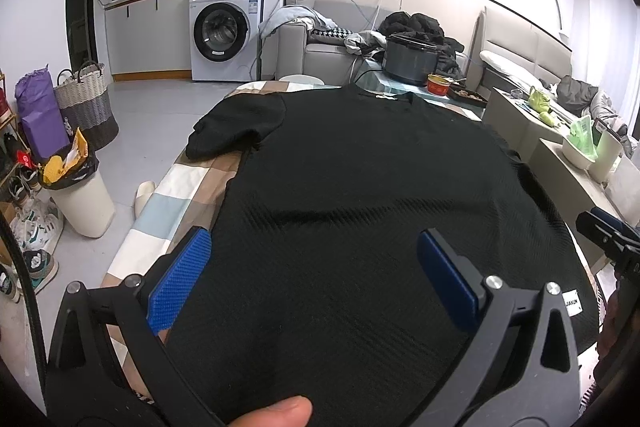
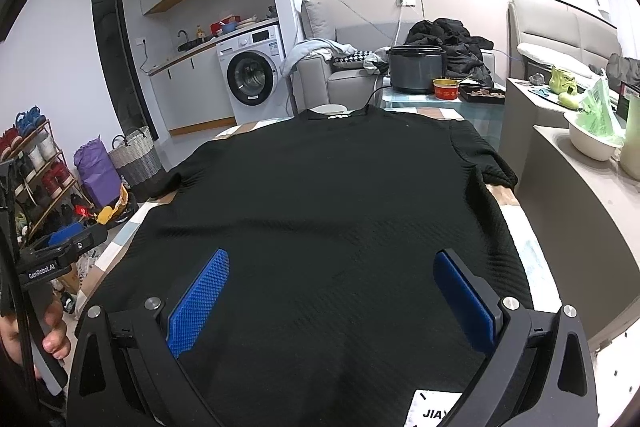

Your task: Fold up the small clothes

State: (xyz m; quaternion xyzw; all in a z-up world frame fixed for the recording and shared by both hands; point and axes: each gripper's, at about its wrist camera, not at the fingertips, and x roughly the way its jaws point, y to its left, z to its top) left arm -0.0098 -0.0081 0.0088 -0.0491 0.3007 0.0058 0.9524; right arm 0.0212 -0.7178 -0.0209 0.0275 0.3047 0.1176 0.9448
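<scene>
A black T-shirt [image 2: 320, 211] lies spread flat on the desk [image 1: 176, 195], which is covered with a checked cloth of beige, white and light blue squares. The collar points away from the cameras, toward a dark cooking pot [image 2: 416, 69] that stands on a glass surface behind the desk. One short sleeve [image 1: 236, 125] lies spread out to the left side on the checked cloth; the other sleeve [image 2: 486, 157] reaches the right edge of the desk.

The left tongs [image 1: 314, 267] hang above the lower left part of the shirt, near the hem. Their blue pads [image 1: 180, 279] stand wide apart, released, with nothing between them. A fingertip [image 1: 276, 411] of the person shows at the bottom of the left wrist view.

The right tongs [image 2: 334, 303] hang over the lower right part of the shirt (also near the hem), and they are released as well, with the blue pads [image 2: 198, 303] far from each other and only the flat fabric under them. I cannot tell whether either pair touches the cloth. A white label [image 2: 434, 409] with letters lies by the hem, near the right tongs.
</scene>
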